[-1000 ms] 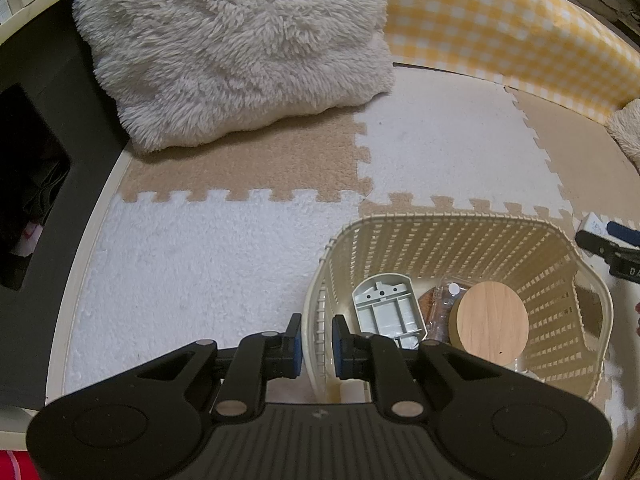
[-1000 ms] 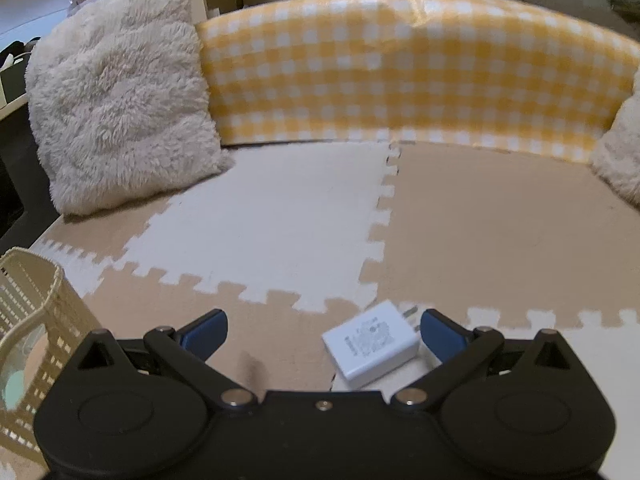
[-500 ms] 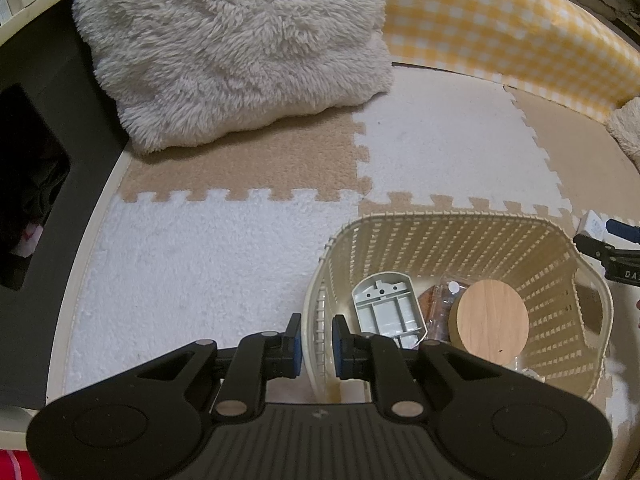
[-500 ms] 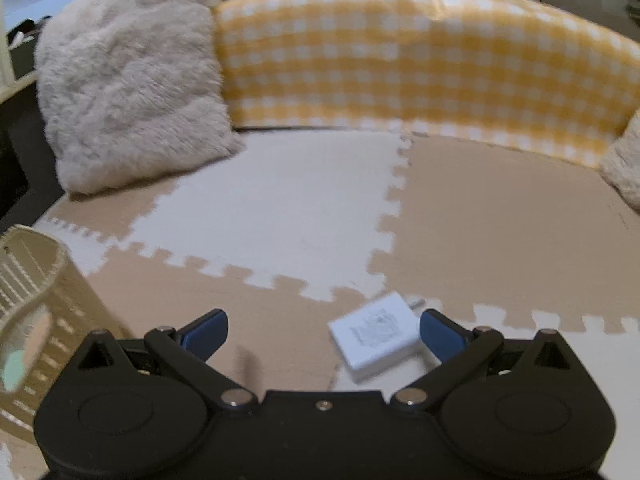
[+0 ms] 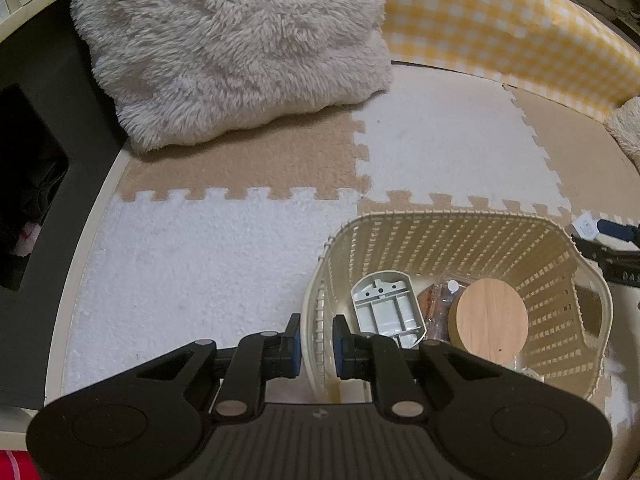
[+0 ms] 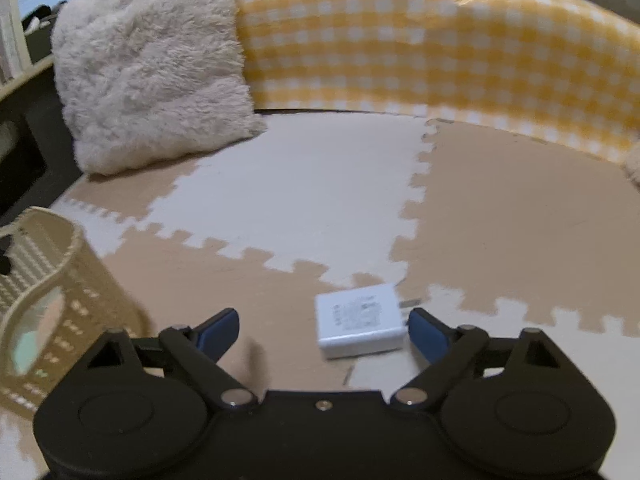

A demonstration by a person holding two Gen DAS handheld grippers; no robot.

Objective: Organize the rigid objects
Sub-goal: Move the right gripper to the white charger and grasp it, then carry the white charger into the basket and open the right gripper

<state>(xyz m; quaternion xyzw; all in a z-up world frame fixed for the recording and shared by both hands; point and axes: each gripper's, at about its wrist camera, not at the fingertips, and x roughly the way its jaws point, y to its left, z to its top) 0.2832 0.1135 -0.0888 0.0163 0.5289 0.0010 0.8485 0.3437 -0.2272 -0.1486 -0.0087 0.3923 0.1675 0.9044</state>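
A cream lattice basket [image 5: 452,240] stands on the foam mat. My left gripper [image 5: 316,338] is shut on its near left rim. Inside lie a grey plastic part [image 5: 386,306], a round wooden lid [image 5: 492,322] and a clear packet. A white charger block [image 6: 360,320] lies on the mat between the open fingers of my right gripper [image 6: 324,330], close to the right finger. The charger also shows in the left wrist view [image 5: 585,227] beyond the basket's right rim, beside the right gripper's blue pad [image 5: 618,229]. The basket shows at the left in the right wrist view [image 6: 48,280].
A fluffy white pillow [image 5: 236,44] leans at the back left. A yellow checked bolster [image 6: 440,48] runs along the back. A dark shelf unit [image 5: 36,152] stands at the left beyond the mat's edge. Beige and white foam tiles [image 6: 304,184] cover the floor.
The right gripper has swung left and forward, so the charger sits further between its fingers and the basket shows larger. The left gripper still holds the basket rim.
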